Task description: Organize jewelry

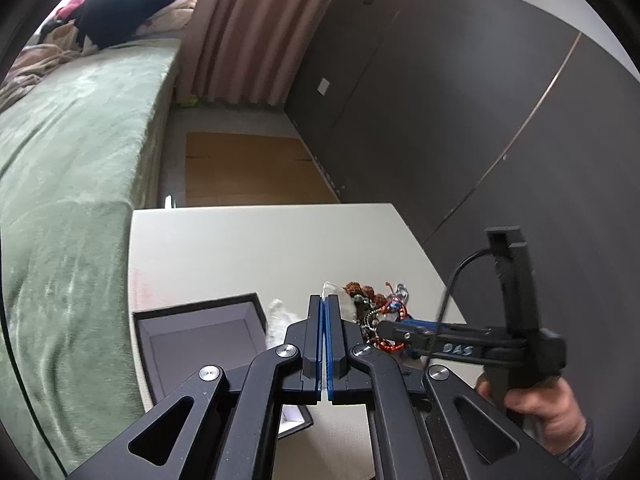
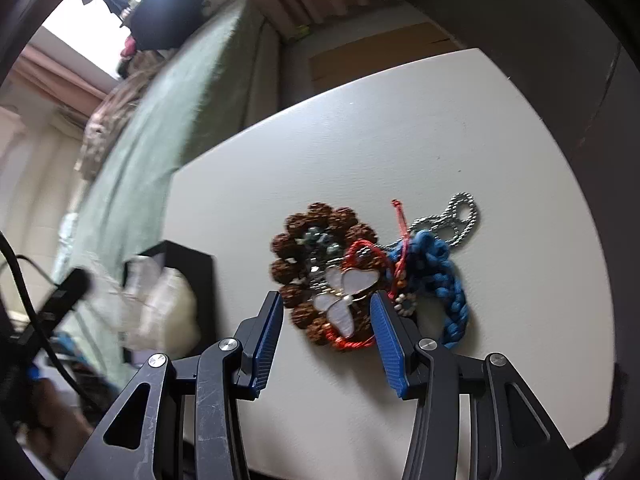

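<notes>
Left gripper (image 1: 324, 308): nearest the left wrist lens, its blue-padded jaws stood pressed together; translucent pale material showed on both sides of the tips, but whether any was pinched I could not tell.
Right gripper (image 2: 328, 312): jaws stood wide apart, straddling the white butterfly pendant (image 2: 344, 292) without closing on it.
Jewelry pile (image 2: 360, 276): lay on the white table (image 2: 460, 140), made of a brown bead bracelet (image 2: 292, 244), red cord (image 2: 400, 236), blue braided cord (image 2: 444, 280) and silver chain (image 2: 460, 216).
Black box (image 1: 200, 340): open, left of the pile, at the table's left edge.
Open room: bare tabletop beyond the pile up to the far edge, and to its right.
Green bed (image 1: 72, 160): ran alongside the table's left edge, past the box.
</notes>
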Action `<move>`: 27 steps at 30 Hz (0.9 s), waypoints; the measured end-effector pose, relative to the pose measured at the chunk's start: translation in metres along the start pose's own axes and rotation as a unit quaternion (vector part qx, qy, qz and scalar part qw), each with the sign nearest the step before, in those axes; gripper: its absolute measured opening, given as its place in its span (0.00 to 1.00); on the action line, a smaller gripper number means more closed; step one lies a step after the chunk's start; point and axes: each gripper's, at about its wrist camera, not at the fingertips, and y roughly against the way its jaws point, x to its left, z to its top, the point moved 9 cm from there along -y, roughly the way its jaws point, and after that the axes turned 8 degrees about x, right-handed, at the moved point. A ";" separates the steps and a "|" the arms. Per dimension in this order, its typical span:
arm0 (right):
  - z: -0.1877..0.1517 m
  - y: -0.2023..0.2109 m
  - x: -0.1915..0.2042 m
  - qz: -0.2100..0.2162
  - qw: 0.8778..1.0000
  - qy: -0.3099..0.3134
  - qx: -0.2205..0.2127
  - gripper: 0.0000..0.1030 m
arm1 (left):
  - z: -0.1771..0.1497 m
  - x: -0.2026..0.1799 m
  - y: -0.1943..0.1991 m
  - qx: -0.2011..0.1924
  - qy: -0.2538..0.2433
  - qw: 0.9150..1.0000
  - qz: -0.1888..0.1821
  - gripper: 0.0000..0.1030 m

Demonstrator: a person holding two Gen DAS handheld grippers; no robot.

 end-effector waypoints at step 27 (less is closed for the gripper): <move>0.000 0.060 0.046 0.050 0.996 0.026 -0.075 0.29 | -0.004 0.027 0.048 -0.033 0.028 0.999 0.015 0.00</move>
